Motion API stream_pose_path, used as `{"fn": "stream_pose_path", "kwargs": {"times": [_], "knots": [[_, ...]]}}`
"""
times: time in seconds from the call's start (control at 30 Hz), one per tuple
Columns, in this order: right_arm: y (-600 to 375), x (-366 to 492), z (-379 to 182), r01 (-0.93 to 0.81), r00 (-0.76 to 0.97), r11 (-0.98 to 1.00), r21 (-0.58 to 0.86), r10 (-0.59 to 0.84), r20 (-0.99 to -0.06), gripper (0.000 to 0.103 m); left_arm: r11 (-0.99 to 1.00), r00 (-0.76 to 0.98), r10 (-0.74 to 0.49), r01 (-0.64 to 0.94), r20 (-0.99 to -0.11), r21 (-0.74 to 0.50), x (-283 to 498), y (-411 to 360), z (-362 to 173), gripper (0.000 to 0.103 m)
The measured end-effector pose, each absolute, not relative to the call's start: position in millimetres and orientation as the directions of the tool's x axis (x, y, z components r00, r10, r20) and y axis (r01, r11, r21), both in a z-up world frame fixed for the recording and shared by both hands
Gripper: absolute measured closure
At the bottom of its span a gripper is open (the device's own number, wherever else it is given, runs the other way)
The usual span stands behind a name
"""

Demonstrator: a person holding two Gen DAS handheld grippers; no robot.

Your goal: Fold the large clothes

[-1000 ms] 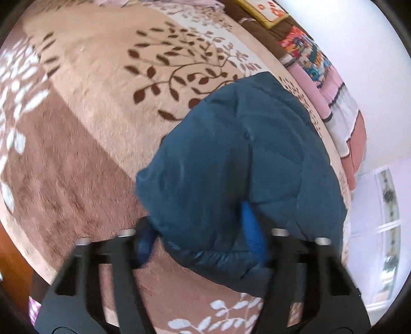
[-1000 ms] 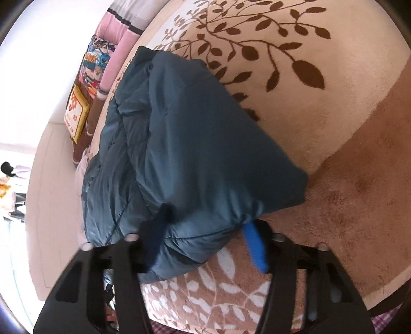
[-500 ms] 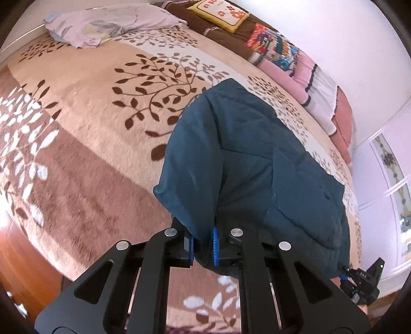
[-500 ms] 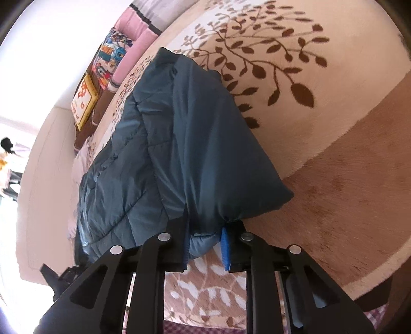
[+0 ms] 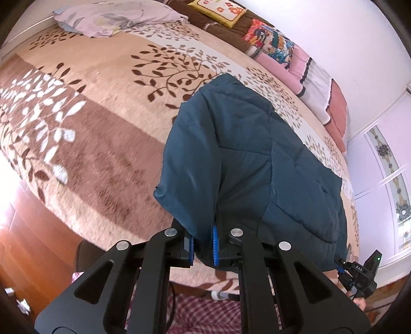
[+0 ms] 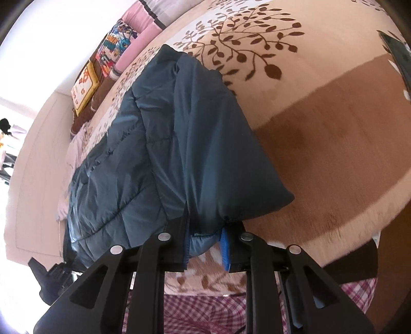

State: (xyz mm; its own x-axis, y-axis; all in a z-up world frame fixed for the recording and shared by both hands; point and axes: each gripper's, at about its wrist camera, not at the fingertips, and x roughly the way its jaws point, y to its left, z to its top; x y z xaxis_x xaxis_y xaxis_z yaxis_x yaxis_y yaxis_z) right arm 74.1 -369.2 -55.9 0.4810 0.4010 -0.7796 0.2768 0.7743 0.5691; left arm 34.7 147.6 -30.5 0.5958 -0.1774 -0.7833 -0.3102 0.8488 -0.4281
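A dark teal quilted jacket (image 5: 244, 159) lies on a bed with a beige and brown leaf-patterned blanket (image 5: 102, 108). My left gripper (image 5: 203, 244) is shut on the jacket's near edge and lifts it off the bed. In the right wrist view the same jacket (image 6: 179, 144) hangs from my right gripper (image 6: 205, 246), which is shut on its other near corner, with pale lining showing between the blue pads. The right gripper also shows at the far right of the left wrist view (image 5: 359, 275).
Cushions and folded bedding (image 5: 290, 51) line the far side of the bed by the wall. A lilac pillow (image 5: 115, 18) lies at the far left. A wooden bed frame (image 5: 23, 231) runs below the blanket's near edge.
Both grippers closed on the jacket's near edge, then pulled back and up. The near part of the jacket has risen off the blanket.
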Motion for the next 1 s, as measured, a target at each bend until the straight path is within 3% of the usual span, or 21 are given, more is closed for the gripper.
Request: {"fn": "stream_pose_path", "kwargs": {"times": [0.47,0.6,0.63,0.7,0.73,0.77,1.0], "knots": [[-352.6,54.4,-65.2,0.255,0.464,0.831,0.494,0.343,-0.817,0.083,0.845,0.585,-0.163,-0.334,-0.794,-0.419,20.1,152.5,-37.0,0.093],[-350.2,55.3,-63.0,0.252,0.465,0.843,0.475,0.325,-0.824,0.077,0.845,0.581,-0.157,-0.340,-0.799,-0.413,19.9,152.3,-37.6,0.088],[-350.2,55.3,-61.6,0.254,0.461,0.846,0.469,0.320,-0.828,0.075,0.841,0.578,-0.154,-0.349,-0.801,-0.413,19.2,152.7,-37.7,0.085],[-351.3,50.1,-58.3,0.257,0.461,0.847,0.465,0.315,-0.830,0.071,0.831,0.572,-0.166,-0.357,-0.803,-0.427,18.2,154.7,-39.2,0.067],[-352.4,46.6,-54.6,0.254,0.465,0.851,0.459,0.309,-0.830,0.070,0.821,0.577,-0.183,-0.356,-0.796,-0.446,16.3,156.4,-39.9,0.050],[-352.4,42.8,-51.5,0.249,0.467,0.856,0.453,0.303,-0.830,0.070,0.817,0.583,-0.189,-0.354,-0.790,-0.456,14.3,157.9,-40.7,0.040],[-329.9,24.9,10.7,0.084,0.555,0.955,0.284,0.192,-0.809,0.070,0.818,0.596,-0.231,-0.308,-0.769,-0.485,12.3,153.1,-43.3,0.026]]}}
